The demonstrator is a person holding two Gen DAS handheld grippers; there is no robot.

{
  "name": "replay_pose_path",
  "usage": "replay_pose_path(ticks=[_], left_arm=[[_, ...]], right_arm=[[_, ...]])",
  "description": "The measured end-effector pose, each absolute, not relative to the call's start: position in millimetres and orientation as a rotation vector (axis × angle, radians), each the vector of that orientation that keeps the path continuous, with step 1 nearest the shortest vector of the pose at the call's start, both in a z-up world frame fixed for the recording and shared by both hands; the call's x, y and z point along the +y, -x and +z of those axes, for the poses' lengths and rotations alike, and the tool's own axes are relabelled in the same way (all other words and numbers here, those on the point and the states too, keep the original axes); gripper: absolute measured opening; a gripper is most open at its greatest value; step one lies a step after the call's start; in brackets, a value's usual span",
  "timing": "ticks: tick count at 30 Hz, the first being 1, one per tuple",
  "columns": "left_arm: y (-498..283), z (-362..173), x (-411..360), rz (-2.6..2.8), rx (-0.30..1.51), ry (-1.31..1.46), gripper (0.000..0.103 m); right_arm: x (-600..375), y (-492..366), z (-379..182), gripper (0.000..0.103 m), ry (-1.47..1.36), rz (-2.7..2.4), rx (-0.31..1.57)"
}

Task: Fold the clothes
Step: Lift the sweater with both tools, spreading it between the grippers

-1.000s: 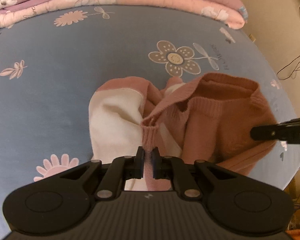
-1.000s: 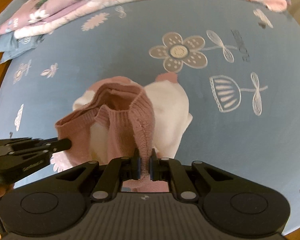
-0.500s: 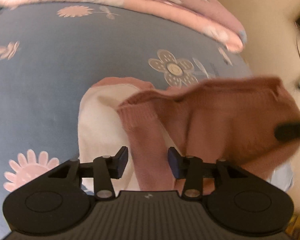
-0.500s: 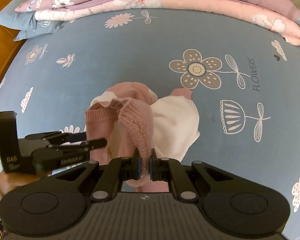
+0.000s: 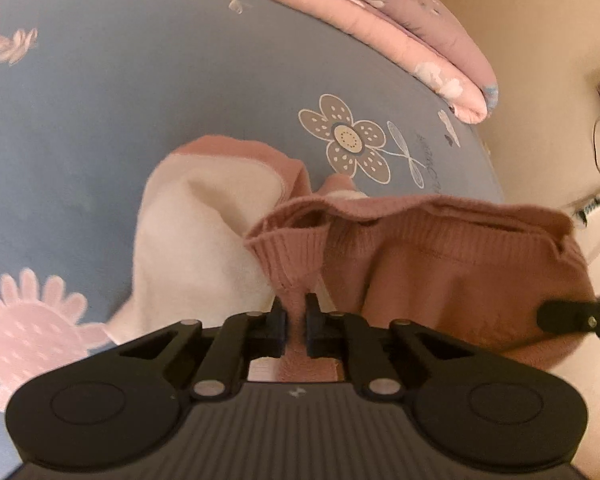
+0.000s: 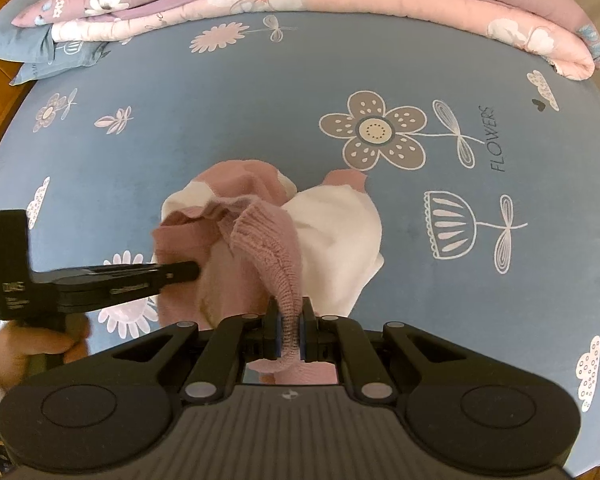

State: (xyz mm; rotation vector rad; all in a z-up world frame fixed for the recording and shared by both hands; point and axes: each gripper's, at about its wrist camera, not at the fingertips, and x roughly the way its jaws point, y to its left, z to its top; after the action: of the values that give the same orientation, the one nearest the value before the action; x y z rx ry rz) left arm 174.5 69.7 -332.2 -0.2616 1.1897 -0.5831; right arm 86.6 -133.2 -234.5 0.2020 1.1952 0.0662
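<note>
- The pink-and-white sweater [image 5: 440, 272] hangs bunched between the two grippers, its lower part slumped on the bed just ahead of the fingers; the white panels [image 6: 340, 232] lie on the sheet beyond the pinched hem.
- The left gripper [image 5: 296, 314] is clenched on a ribbed pink edge [image 5: 292, 256], which rises from between its fingers. Its jaws have just closed down, and the knit is pinched between them.
- The right gripper [image 6: 289, 330] is clamped tight on another stretch of the ribbed hem [image 6: 276, 256], the knit folded over and running down between its pads.
- From the right wrist view the left gripper shows side-on, to the left of the right fingers, with the person's hand [image 6: 32, 348] around its handle.
- Step in hand, as I judge it: both corners of the hem are taken, so the garment is ready to be lifted and spread. The next move calls for pulling the two grips apart to draw the hem taut, then laying the sweater flat before any fold.
- The bed sheet [image 6: 220, 120] is blue with printed flowers and clouds; a folded pink quilt [image 6: 340, 4] lies along its far edge, well beyond the fingers.
- A pale floor with a cable shows off the bed's right side in the left wrist view.
</note>
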Motion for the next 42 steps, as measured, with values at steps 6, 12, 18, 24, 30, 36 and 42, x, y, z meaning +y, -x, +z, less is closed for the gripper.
replay_pose_path(ticks=[6, 12, 18, 24, 30, 36, 42], left_arm=[[-169.9, -303.6, 84.1, -0.603, 1.173, 0.13, 0.006], [-158.6, -271.4, 97.2, -0.618, 1.141, 0.073, 0.006], [-136.0, -242.2, 96.9, -0.651, 1.125, -0.022, 0.006], [-114.3, -209.0, 91.5, -0.622, 1.071, -0.113, 0.006], [-99.2, -174.5, 87.1, -0.595, 1.016, -0.16, 0.006], [-89.4, -147.3, 86.2, -0.557, 0.961, -0.179, 0.006], [-78.3, -121.8, 90.6, -0.526, 0.899, -0.18, 0.006]], right_arm=[[-134.2, -84.0, -234.7, 0.01, -0.199, 0.047, 1.192], [-136.8, -75.7, -229.8, 0.01, -0.183, 0.033, 1.194], [-134.5, -66.8, -231.7, 0.01, -0.102, 0.072, 1.222], [-141.5, -50.4, -210.6, 0.01, -0.034, 0.145, 1.189], [-152.4, -38.4, -182.2, 0.01, -0.006, 0.182, 1.129], [-162.1, -27.9, -154.1, 0.01, 0.018, 0.186, 1.058], [-171.5, -16.2, -129.3, 0.01, 0.031, 0.168, 0.989]])
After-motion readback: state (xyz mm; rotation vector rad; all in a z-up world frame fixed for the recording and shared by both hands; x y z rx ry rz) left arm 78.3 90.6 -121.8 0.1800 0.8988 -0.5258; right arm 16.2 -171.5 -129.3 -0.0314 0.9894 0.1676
